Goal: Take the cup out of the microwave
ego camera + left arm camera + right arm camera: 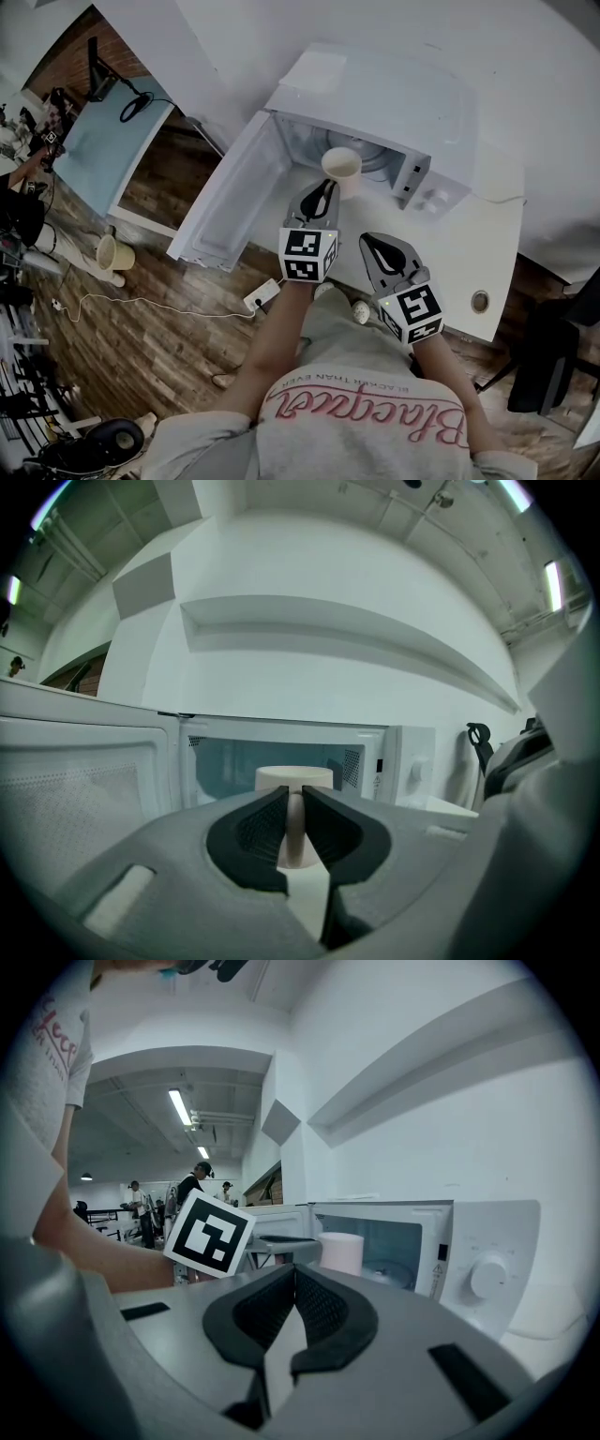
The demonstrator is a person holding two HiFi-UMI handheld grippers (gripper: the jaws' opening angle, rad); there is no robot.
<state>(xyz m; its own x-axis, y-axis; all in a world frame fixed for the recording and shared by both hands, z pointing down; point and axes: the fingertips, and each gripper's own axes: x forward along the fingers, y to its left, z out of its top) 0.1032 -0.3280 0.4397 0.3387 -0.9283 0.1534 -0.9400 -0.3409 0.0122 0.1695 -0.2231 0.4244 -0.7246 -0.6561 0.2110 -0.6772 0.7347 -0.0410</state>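
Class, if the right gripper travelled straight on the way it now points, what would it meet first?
Probably the cream-coloured cup, gripped by the left gripper before the open white microwave, though depth is unclear. The right gripper is shut and empty.

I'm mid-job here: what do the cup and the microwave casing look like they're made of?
Cup: cream, opaque and matte, with no glare on its wall. It could be ceramic or stiff plastic, and the views don't settle which. Microwave casing: smooth, flat white panels with a soft sheen, probably painted sheet metal. Its knob looks like moulded white plastic.
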